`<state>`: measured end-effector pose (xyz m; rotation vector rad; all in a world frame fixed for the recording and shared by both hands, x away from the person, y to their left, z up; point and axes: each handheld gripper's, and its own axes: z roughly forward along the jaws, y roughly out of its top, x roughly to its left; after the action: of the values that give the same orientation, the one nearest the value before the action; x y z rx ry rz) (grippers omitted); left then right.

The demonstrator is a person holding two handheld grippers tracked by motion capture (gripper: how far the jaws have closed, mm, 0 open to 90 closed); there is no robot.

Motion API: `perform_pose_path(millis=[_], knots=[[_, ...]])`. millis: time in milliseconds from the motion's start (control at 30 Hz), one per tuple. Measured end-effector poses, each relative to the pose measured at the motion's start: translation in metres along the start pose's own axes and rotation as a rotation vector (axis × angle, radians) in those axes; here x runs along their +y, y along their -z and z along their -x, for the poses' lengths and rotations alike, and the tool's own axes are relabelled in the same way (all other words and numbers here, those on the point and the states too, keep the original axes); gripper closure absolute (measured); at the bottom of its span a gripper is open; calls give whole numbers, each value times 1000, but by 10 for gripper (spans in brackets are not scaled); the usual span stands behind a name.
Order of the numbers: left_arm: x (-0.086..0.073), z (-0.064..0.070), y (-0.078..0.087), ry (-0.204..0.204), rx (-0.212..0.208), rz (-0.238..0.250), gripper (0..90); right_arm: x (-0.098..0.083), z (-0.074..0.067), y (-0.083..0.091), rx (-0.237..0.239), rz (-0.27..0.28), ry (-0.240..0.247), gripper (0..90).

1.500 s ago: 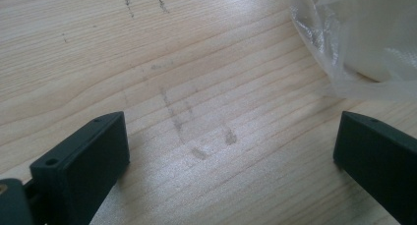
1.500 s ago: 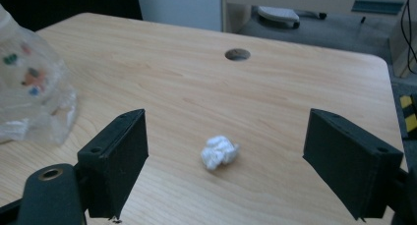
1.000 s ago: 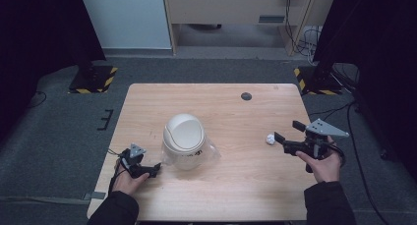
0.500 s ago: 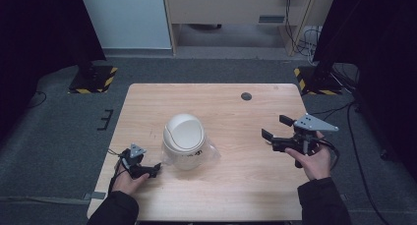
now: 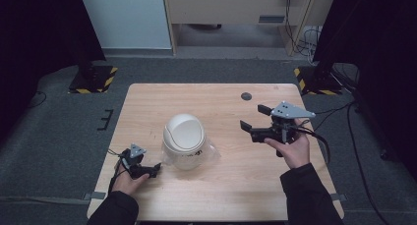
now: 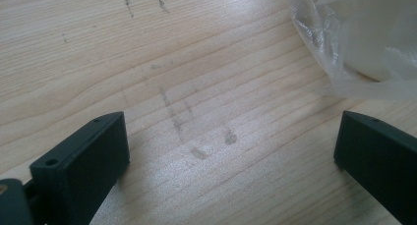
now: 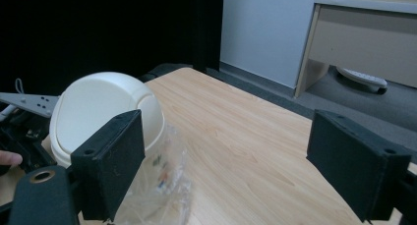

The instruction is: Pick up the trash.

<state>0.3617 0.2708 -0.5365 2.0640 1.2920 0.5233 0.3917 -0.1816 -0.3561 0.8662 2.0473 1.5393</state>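
No words, brands or numbers can be read anywhere. Small coloured print on the clear plastic bag [image 7: 160,185] is too blurred to read.

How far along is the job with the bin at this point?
Done: little that shows; the white bin stands mid-table in its clear bag, untouched. In hand: the right tool is open, lifted, aimed at the bin; the left tool is open, low beside the bag. Left: any grasp.

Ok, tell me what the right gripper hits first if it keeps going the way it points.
Probably the white domed bin with its clear plastic bag: the right gripper, open, points at it across bare table. Depth is unclear; it might pass just above.
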Motion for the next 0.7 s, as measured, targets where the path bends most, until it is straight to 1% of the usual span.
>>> perform_pose_path(millis=[67,100,167,200,267,367,467,700], knots=[[0,0,0,0,0,0,0,2,-1,-2,0,3,0,146],[0,0,0,0,0,0,0,8,-4,-6,2,4,7,147],[0,0,0,0,0,0,0,10,-4,-8,4,4,11,147],[0,0,0,0,0,0,0,14,-8,-13,10,-1,17,148],[0,0,0,0,0,0,0,16,-8,-15,11,-5,23,147],[0,0,0,0,0,0,0,20,-12,-23,16,-18,32,148],[0,0,0,0,1,0,0,26,-16,-33,25,-17,31,148],[0,0,0,0,0,0,0,30,-23,-44,34,-8,29,152]])
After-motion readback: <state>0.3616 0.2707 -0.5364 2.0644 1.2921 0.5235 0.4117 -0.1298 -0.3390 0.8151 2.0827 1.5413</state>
